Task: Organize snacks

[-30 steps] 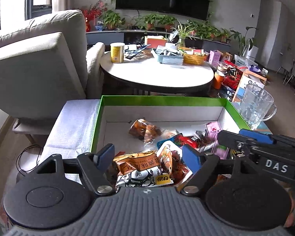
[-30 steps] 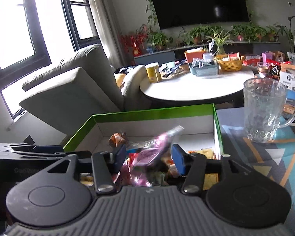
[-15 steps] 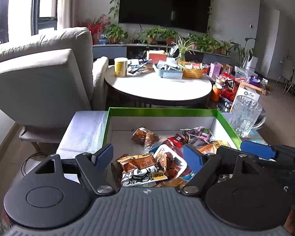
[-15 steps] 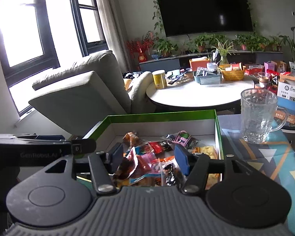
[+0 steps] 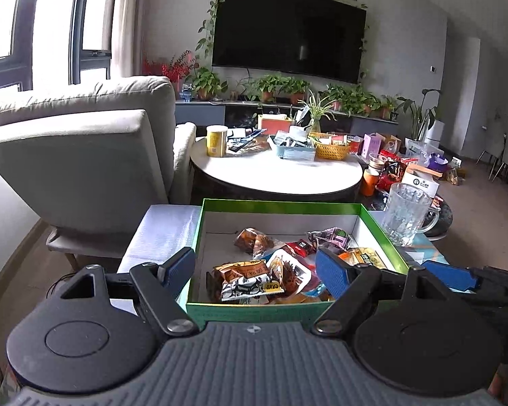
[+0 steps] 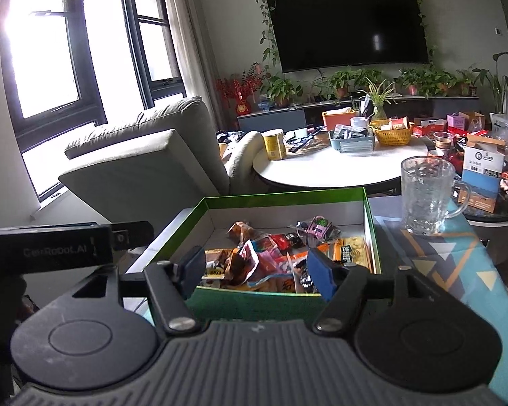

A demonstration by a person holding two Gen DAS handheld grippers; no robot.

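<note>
A green-rimmed box (image 5: 281, 204) (image 6: 281, 194) holds several snack packets (image 5: 264, 270) (image 6: 254, 257). A purple packet (image 5: 332, 237) (image 6: 318, 228) lies at the box's back right. My left gripper (image 5: 255, 264) hovers open over the near edge of the box with nothing between its fingers. My right gripper (image 6: 256, 267) is also open and empty, just short of the box's near wall. The two are side by side: a blue pad of the right gripper (image 5: 447, 274) shows at the right of the left wrist view, and the left gripper's body (image 6: 67, 247) at the left of the right wrist view.
A glass mug (image 5: 406, 216) (image 6: 425, 196) stands right of the box on a patterned cloth (image 6: 440, 264). A white pad (image 5: 162, 230) lies left of the box. Behind are a cluttered round table (image 5: 277, 176) and a grey armchair (image 5: 84, 155).
Both grippers have drawn back and risen from over the box. The purple packet seen between the right gripper's fingers a second ago now lies in the box.
</note>
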